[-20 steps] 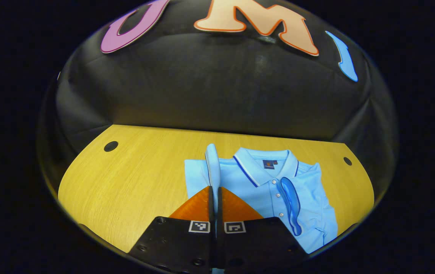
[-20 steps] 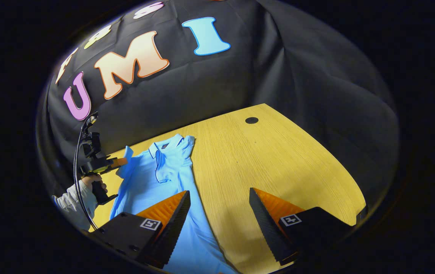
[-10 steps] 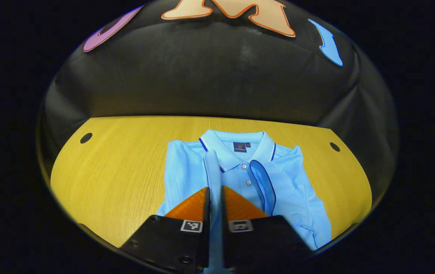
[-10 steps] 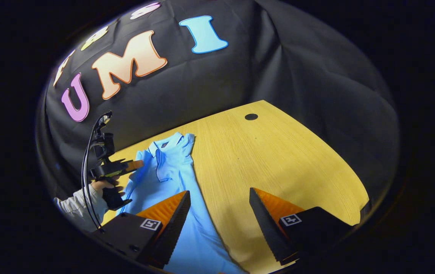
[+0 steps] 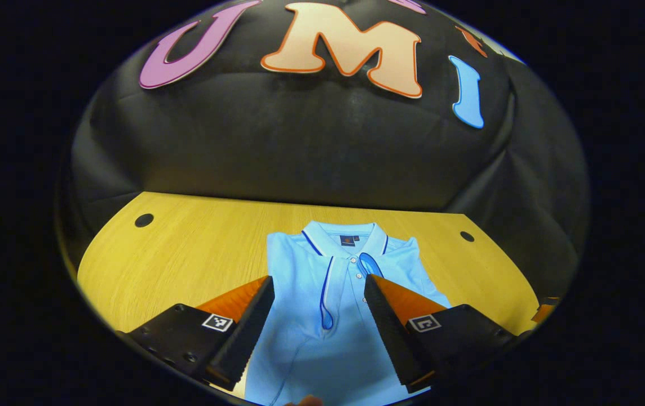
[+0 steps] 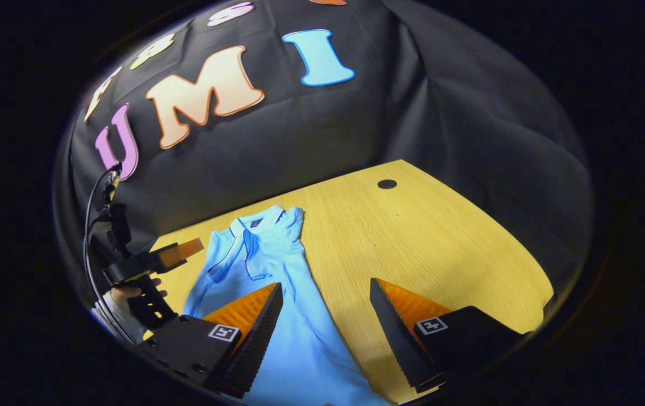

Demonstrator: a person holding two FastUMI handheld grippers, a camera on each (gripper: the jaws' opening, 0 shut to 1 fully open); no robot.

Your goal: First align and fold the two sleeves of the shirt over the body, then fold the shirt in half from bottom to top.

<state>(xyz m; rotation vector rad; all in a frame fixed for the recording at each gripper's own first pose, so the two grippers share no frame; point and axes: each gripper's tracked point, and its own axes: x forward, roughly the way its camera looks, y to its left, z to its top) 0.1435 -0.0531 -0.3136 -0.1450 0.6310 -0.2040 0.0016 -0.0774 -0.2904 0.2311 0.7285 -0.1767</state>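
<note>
A light-blue polo shirt (image 5: 322, 299) with dark-blue trim lies flat on the yellow wooden table (image 5: 187, 254), collar toward the far wall, both sleeves folded over its body. The left gripper (image 5: 318, 316) and right gripper (image 6: 325, 321) hover spread apart, holding nothing.

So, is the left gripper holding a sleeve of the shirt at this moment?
No: the left gripper is open above the shirt, with nothing between its fingers.

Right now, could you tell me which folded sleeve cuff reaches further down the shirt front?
The left sleeve cuff: it runs well down beside the placket, while the right sleeve cuff stops near the collar.
</note>
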